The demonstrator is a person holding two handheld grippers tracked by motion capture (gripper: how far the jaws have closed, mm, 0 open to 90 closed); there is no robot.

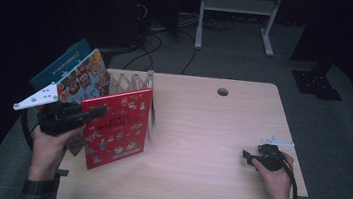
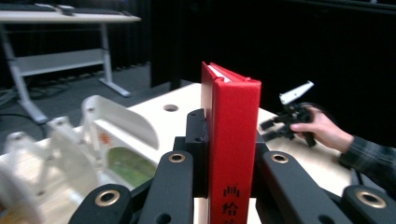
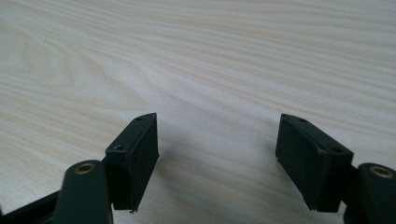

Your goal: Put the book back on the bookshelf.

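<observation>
The left gripper (image 1: 93, 112) has its fingers (image 2: 196, 140) clamped on the spine of a red hardcover book (image 1: 117, 127), held upright just above the left part of the pale wood-grain tabletop (image 1: 211, 128). Right behind it stands a white plastic rack (image 1: 131, 80) with rounded dividers; two more picture books (image 1: 79, 74) lean there. Well apart, the right gripper (image 1: 249, 157) hangs low over bare tabletop, its fingers (image 3: 135, 154) spread with nothing between them.

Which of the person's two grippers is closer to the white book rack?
Left. The left gripper, clamped on the red book, is right beside the white book rack. The right gripper is open, far across the table.
</observation>
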